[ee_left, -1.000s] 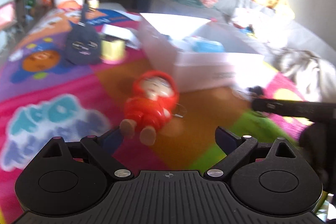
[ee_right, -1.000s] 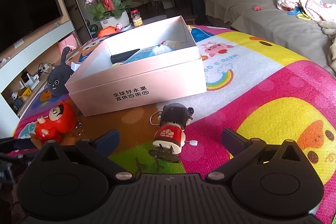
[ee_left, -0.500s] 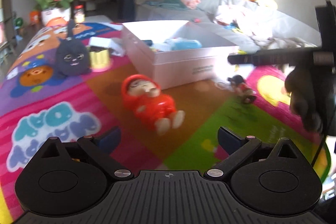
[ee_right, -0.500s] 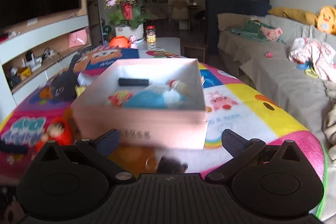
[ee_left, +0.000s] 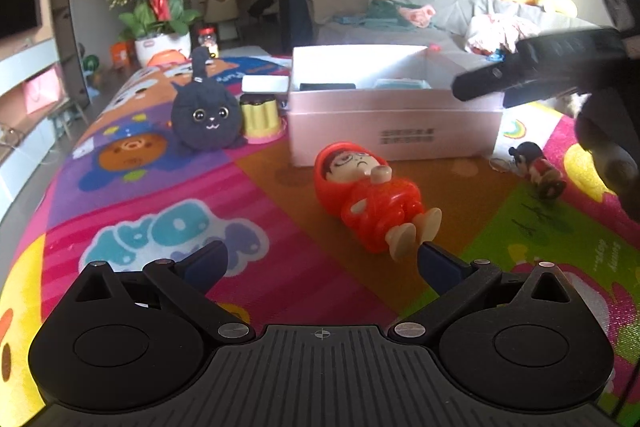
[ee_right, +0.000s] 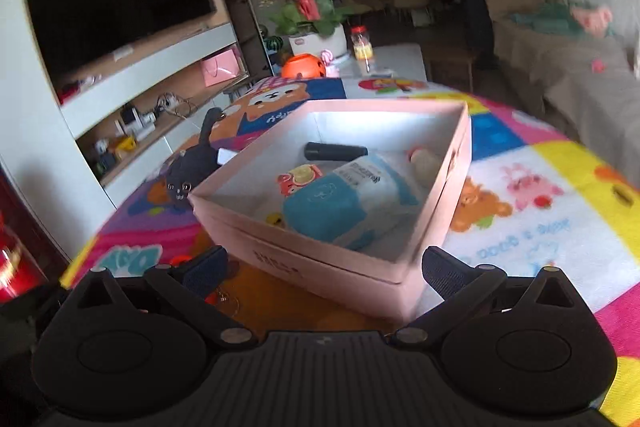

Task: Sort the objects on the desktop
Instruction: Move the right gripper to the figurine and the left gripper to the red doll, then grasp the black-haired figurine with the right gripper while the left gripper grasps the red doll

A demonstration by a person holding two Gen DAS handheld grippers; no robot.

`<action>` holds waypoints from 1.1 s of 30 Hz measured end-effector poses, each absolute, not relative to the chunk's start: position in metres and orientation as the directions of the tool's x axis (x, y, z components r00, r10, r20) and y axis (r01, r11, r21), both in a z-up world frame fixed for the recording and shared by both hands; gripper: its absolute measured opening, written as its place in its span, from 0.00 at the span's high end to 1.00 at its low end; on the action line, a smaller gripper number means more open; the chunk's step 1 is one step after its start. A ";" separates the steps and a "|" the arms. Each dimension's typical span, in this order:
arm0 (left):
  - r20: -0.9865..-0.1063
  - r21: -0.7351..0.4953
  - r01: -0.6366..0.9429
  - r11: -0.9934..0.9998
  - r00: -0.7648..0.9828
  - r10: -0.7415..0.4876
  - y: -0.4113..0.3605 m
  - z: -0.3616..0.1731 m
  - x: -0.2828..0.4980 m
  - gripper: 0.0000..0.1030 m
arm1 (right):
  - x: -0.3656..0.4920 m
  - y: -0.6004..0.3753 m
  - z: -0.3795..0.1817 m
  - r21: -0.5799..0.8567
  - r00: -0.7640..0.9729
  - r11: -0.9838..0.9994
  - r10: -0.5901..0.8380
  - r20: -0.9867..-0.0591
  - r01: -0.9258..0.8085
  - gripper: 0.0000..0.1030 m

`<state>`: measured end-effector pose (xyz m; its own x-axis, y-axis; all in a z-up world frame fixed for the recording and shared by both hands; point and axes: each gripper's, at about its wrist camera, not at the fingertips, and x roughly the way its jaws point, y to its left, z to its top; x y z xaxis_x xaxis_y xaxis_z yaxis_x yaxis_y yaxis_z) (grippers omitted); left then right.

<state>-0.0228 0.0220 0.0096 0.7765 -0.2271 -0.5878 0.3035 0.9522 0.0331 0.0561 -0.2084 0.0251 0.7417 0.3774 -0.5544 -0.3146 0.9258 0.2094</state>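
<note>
Since a second ago my left tongs (ee_left: 320,263) have been spreading and now stand as wide as they go, with nothing gripped. The red doll (ee_left: 370,197) has rolled from sitting up onto its back; it lies just ahead of the tips, feet toward the right finger (ee_left: 438,263) and not touching it. Beyond the doll stands the pink box (ee_left: 394,119), open at the top. Ahead and to the left sit the black cat plush (ee_left: 206,121) and the yellow cup (ee_left: 260,115) beside it. Off to the right the small wind-up figure (ee_left: 538,169) lies tipped on the colourful mat (ee_left: 168,187), and the right tongs show as a dark blur above it.

From the right wrist, the view has lifted off the wind-up figure and now looks down into the box (ee_right: 360,267), whose near corner sits between the two fingers. These tongs (ee_right: 322,267) are wide open and carry nothing. Inside the box lie a blue-and-white pouch (ee_right: 348,199), a black tube (ee_right: 336,151) and some smaller bits.

I judge we are between picks: some things are boxed, while the doll, figure, plush and cup are still out. Next I would ease the left tongs forward and down over the doll's body, square to it, then close gently, since that rounded plastic could squirt out.
</note>
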 end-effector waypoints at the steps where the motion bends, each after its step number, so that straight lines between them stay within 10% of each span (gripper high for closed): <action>1: -0.588 0.031 0.304 0.952 0.776 -0.228 0.021 0.009 -0.023 0.00 | 0.049 -0.205 0.027 0.150 0.761 0.939 0.338 -0.554 -0.308 0.00; 9: -0.596 0.035 0.312 0.950 0.769 -0.231 0.017 0.008 -0.021 0.00 | 0.025 -0.213 -0.001 0.064 0.721 0.975 0.201 -0.663 -0.213 0.16; 16: -0.608 -0.031 0.356 0.934 0.735 -0.300 0.001 0.015 -0.008 0.00 | 0.011 -0.209 -0.008 0.106 0.688 0.977 0.206 -0.696 -0.186 0.66; 24: -0.648 -0.018 0.322 0.947 0.717 -0.256 -0.024 0.005 0.029 0.02 | -0.035 -0.181 0.002 0.136 0.640 0.943 0.308 -0.703 -0.304 0.66; 28: -0.652 0.005 0.323 0.946 0.718 -0.242 -0.025 0.007 0.025 0.39 | -0.046 -0.175 0.008 0.111 0.644 0.943 0.297 -0.705 -0.313 0.66; 33: -0.621 0.028 0.391 0.920 0.728 -0.291 -0.018 0.019 -0.007 0.45 | -0.059 -0.169 0.026 0.077 0.674 0.944 0.285 -0.682 -0.321 0.66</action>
<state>-0.0073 -0.0179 0.0192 0.7276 -0.2907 -0.6214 0.3913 0.9198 0.0278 -0.0589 -0.1695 0.0255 0.6738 0.2848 -0.6818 -0.3208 0.9440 0.0773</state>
